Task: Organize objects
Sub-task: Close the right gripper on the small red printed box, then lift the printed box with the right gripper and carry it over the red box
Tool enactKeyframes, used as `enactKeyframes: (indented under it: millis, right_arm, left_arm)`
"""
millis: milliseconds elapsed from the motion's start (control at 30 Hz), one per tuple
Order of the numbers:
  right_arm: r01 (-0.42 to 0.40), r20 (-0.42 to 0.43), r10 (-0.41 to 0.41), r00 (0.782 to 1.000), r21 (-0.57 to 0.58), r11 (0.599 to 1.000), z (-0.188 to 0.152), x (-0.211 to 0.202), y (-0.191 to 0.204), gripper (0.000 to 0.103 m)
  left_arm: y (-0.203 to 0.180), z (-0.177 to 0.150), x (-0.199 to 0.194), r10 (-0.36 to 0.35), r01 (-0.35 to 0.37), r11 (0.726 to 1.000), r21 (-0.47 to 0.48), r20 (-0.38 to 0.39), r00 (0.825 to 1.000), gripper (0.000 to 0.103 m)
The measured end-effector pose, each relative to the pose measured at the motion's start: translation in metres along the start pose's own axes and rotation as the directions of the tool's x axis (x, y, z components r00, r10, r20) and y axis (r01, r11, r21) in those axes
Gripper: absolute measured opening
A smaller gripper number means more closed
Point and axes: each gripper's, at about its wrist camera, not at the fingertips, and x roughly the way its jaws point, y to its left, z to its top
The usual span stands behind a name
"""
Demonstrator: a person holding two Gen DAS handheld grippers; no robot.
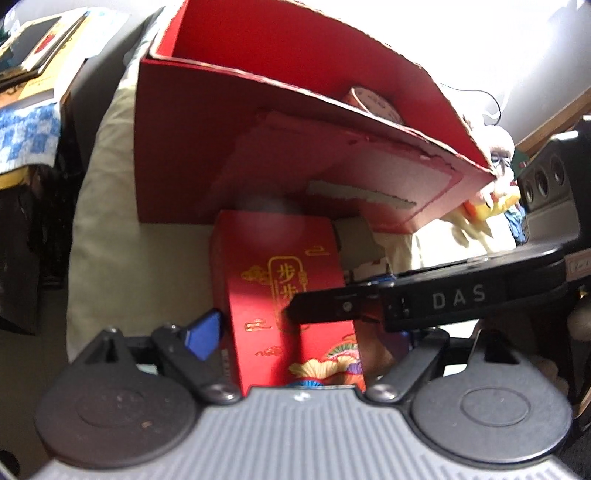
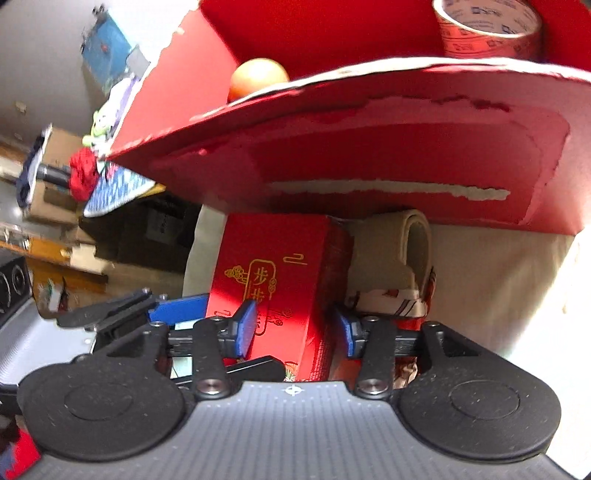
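Observation:
A small red box with gold characters (image 1: 288, 295) lies flat on a beige cloth (image 1: 122, 258), in front of a large open red carton (image 1: 207, 147). My left gripper (image 1: 303, 339) straddles the small box with its jaws wide. Its blue left pad (image 1: 205, 332) stands just off the box's left edge, and its right finger is hidden. My right gripper (image 2: 295, 328) is open over the same box (image 2: 280, 266). One of its pads (image 2: 245, 328) hovers above the lid and the other (image 2: 345, 332) stands beside the right wall. A black finger of the right gripper (image 1: 332, 306) crosses the left wrist view.
The carton (image 2: 406, 147) holds a tape roll (image 2: 487, 33) and an orange ball (image 2: 258, 77); its torn flap overhangs the small box. A rolled beige piece (image 2: 406, 251) and a patterned packet (image 2: 391, 299) lie right of the box. A plush toy (image 1: 491, 206) and a black device (image 1: 546, 177) sit at the right.

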Motion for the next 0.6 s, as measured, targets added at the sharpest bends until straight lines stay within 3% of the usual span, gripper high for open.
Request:
enactKeyframes:
  millis: [333,600]
  right_arm:
    - [-0.103,-0.036,0.098,0.995,-0.18,0.978,-0.005,-0.035,0.018,0.042]
    - [-0.206,0.009,0.222,0.975,-0.339,0.918,-0.005,-0.072,0.043,0.042]
  left_arm:
    - [-0.026,-0.023,-0.058,0.033,-0.033,0.999,0.005,0.083,0.996,0.088]
    - [-0.068,-0.027,-0.123,0.135,-0.154,0.986,0.067,0.23,0.964,0.088]
